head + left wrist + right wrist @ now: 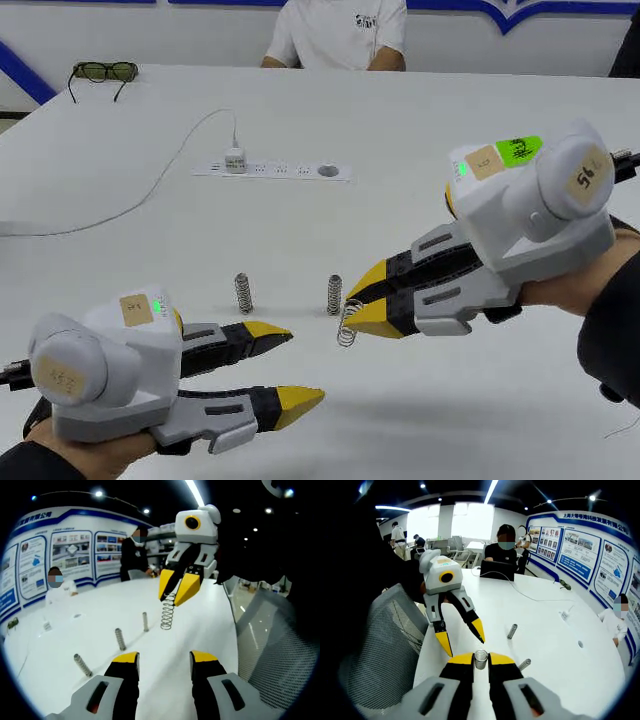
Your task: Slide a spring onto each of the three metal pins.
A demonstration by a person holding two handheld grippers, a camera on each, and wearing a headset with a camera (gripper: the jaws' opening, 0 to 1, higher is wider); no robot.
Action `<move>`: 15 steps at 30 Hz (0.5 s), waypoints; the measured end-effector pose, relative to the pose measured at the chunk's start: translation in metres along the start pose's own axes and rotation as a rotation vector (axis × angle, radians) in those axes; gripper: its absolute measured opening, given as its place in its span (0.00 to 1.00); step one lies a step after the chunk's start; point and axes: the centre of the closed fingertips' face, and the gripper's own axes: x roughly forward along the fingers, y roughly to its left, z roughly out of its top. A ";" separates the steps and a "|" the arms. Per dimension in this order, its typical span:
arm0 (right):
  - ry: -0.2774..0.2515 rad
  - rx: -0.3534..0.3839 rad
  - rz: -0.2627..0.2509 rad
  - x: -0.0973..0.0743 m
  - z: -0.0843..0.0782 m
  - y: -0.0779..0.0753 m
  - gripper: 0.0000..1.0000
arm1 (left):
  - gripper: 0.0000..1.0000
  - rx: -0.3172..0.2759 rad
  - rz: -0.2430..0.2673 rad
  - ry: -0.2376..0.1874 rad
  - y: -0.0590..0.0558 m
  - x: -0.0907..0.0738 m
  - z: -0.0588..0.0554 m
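Observation:
Two upright pins on the white table each carry a spring, one [243,292] to the left and one [334,294] to the right. In the left gripper view a third pin [145,621] stands bare beyond the two sprung pins [120,639]. My right gripper [348,306] is shut on a loose spring [347,324], which hangs from its yellow tips just right of the right sprung pin. The same spring [480,658] sits between the jaws in the right gripper view. My left gripper [300,366] stands open, with nothing in it, at the lower left, in front of the pins.
A white power strip [272,170] with a plug and cable lies further back on the table. Dark glasses [103,72] rest at the far left corner. A person [335,35] sits at the far side. A mesh chair [390,640] stands by the table's near edge.

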 end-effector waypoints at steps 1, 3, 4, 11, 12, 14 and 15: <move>0.000 0.004 -0.007 -0.002 -0.001 -0.002 0.12 | 0.42 -0.003 0.002 0.001 0.000 0.000 0.000; 0.000 0.011 -0.025 -0.007 -0.002 -0.008 0.12 | 0.45 -0.010 0.007 0.005 0.001 -0.001 -0.002; -0.002 0.016 -0.035 -0.009 -0.002 -0.012 0.12 | 0.46 -0.012 0.010 0.007 0.002 -0.001 -0.003; 0.002 0.035 -0.090 -0.024 -0.008 -0.028 0.12 | 0.49 -0.025 0.018 0.008 0.003 -0.001 -0.004; 0.002 0.040 -0.101 -0.026 -0.009 -0.031 0.12 | 0.50 -0.029 0.020 0.008 0.003 -0.001 -0.005; 0.005 0.046 -0.117 -0.029 -0.011 -0.035 0.12 | 0.51 -0.032 0.022 0.011 0.004 -0.001 -0.005; 0.005 0.049 -0.122 -0.031 -0.011 -0.037 0.12 | 0.51 -0.032 0.023 0.011 0.004 -0.001 -0.005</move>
